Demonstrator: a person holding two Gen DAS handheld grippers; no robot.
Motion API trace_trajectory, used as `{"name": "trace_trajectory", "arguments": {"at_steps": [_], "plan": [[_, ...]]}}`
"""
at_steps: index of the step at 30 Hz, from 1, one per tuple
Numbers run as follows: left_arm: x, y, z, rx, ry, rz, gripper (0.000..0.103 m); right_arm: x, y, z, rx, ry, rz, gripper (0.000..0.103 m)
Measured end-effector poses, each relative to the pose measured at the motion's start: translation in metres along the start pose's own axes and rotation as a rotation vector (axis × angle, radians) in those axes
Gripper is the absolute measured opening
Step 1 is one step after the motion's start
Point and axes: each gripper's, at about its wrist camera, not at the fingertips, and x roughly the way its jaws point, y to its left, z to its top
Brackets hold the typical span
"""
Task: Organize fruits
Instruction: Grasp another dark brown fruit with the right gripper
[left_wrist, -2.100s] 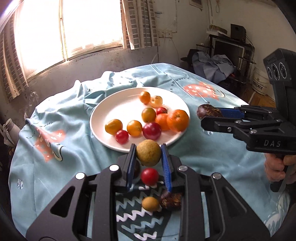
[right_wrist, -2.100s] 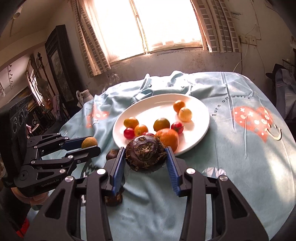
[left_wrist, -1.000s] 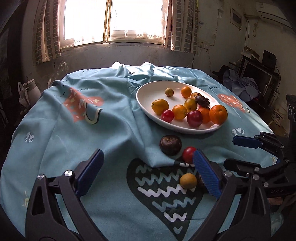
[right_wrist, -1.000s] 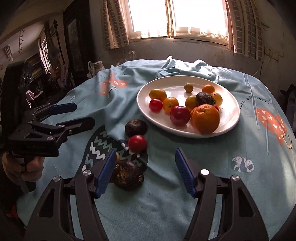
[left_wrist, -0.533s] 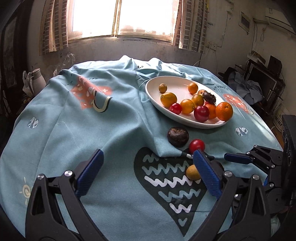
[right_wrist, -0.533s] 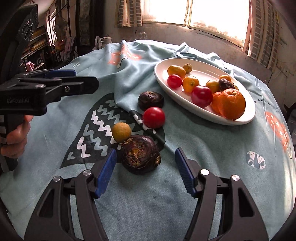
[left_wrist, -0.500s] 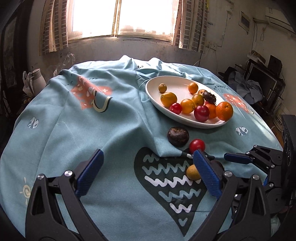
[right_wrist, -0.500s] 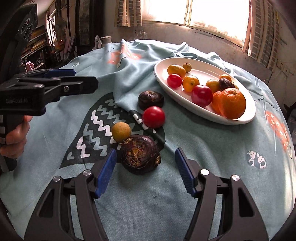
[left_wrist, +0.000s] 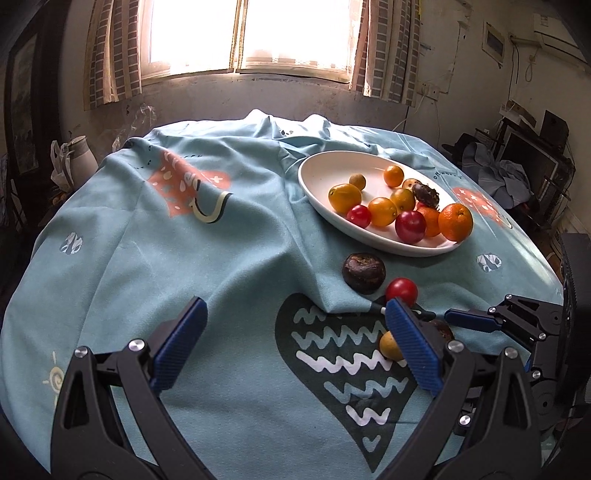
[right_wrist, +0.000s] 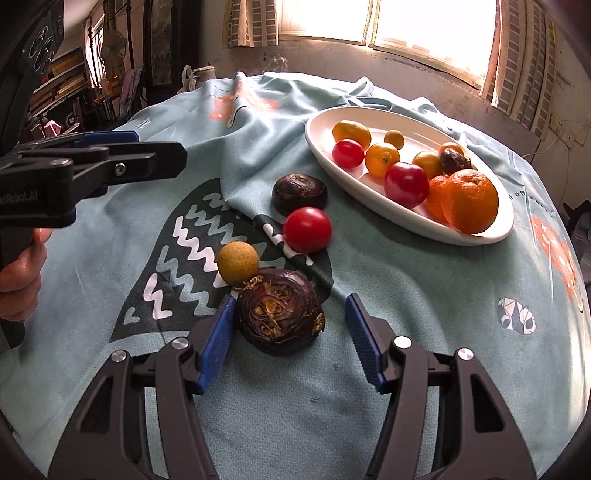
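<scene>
A white plate (right_wrist: 317, 142) (left_wrist: 319, 177) holds several oranges, small yellow fruits, red tomatoes and one dark fruit. On the blue cloth in front of it lie a dark brown fruit (right_wrist: 300, 194), a red tomato (right_wrist: 307, 229), a tan round fruit (right_wrist: 237, 262) and a big dark wrinkled fruit (right_wrist: 279, 317). My right gripper (right_wrist: 290, 299) straddles the big dark fruit with its jaws closing. Its left pad is at the fruit's side and a gap shows at the right pad. My left gripper (left_wrist: 295, 306) stands wide open over bare cloth, left of the loose fruits.
The tablecloth (left_wrist: 166, 258) is rumpled into folds behind the plate. A pale jug (left_wrist: 79, 158) stands off the table's far left. Dark furniture and clothes (left_wrist: 517, 173) fill the right side. A person's hand (right_wrist: 18, 269) holds the left gripper's handle.
The fruits both grippers carried two seconds ago now lie on the plate. The right gripper has dropped lower around the big dark fruit and its jaws have narrowed. The left gripper has stayed put.
</scene>
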Motion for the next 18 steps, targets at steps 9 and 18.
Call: {"name": "trace_trajectory", "arguments": {"at_steps": [9, 18], "plan": [[0.000, 0.000, 0.000, 0.002, 0.001, 0.001, 0.099, -0.006, -0.005, 0.000, 0.040, -0.005, 0.032, 0.046], [0.002, -0.029, -0.010, 0.128, 0.038, -0.122, 0.098, -0.046, -0.054, -0.004, 0.286, -0.124, 0.024, 0.046]]}}
